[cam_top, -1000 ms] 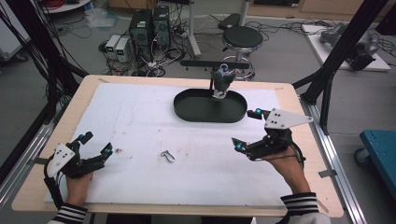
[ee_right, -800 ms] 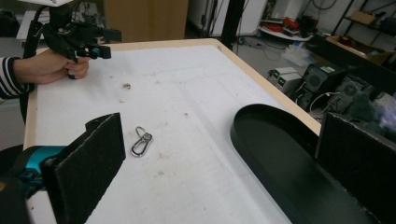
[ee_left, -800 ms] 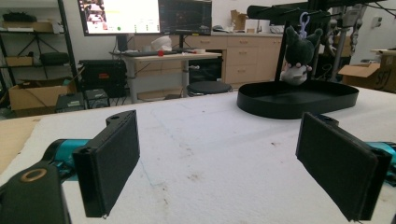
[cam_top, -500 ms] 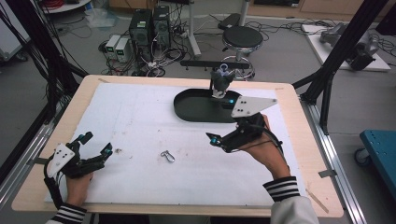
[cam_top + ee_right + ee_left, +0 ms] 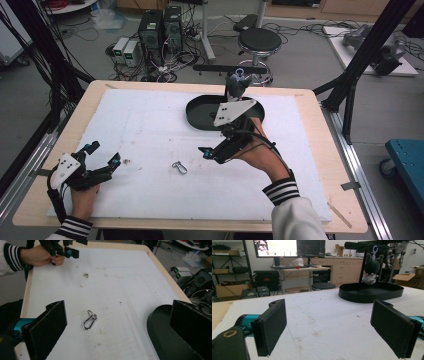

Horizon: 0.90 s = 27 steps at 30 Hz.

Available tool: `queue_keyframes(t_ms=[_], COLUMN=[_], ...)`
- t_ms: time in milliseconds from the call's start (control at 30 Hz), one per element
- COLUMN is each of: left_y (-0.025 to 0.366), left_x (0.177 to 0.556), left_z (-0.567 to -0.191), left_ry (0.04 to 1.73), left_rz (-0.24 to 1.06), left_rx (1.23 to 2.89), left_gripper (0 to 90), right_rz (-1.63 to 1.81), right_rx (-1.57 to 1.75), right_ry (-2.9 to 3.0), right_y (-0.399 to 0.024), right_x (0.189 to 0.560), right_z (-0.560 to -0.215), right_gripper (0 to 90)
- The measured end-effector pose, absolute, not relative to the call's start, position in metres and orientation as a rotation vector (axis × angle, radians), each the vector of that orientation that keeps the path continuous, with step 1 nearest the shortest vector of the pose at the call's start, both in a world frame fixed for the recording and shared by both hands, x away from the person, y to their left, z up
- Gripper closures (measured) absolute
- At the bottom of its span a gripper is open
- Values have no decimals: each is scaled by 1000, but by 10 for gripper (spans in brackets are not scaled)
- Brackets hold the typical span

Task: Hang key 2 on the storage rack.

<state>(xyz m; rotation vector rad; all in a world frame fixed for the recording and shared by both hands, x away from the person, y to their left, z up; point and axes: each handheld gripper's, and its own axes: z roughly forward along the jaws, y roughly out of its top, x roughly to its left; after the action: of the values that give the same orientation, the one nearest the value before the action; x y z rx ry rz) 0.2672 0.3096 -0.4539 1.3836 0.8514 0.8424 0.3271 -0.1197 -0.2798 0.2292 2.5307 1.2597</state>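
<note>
Right tool (image 5: 209,151) — jaws spread wide, nothing between them — hangs over the white counter (image 5: 150,130), just to the right of the metal clip (image 5: 179,167) and not touching it. In the right gripper view the clip (image 5: 89,320) lies flat on the white surface, framed between the two black jaws, its small ring toward the far end. Beyond the clip, toward the back of the counter, sits the black oval tray (image 5: 200,112) with a dark plush toy (image 5: 236,86) at its far rim. Left tool (image 5: 102,159) — jaws also apart, empty — rests well left of the clip, near the counter's front-left corner, gripped by a hand in a striped cuff (image 5: 70,230).
</note>
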Motion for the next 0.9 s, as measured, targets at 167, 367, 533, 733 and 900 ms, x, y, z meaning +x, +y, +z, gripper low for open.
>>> queue_keyframes(t_ms=[167, 367, 533, 733, 900], left_y=[310, 310, 310, 309, 310], left_x=[267, 267, 267, 268, 268], left_z=[-454, -454, -454, -454, -454], left_ry=[851, 851, 851, 858, 858], left_rz=[843, 842, 843, 839, 837], left_rx=[1384, 1384, 1384, 1377, 1377], left_gripper=[140, 139, 139, 139, 139], right_rz=[1228, 1194, 1165, 1132, 1094], right_rx=[200, 163, 134, 131, 89], right_ry=[2577, 2626, 2662, 2716, 2756], right_y=[-101, -82, -68, -58, -48], right_x=[335, 348, 356, 361, 362], right_z=[-289, -296, -301, -315, -326], right_gripper=[7, 7, 7, 7, 7])
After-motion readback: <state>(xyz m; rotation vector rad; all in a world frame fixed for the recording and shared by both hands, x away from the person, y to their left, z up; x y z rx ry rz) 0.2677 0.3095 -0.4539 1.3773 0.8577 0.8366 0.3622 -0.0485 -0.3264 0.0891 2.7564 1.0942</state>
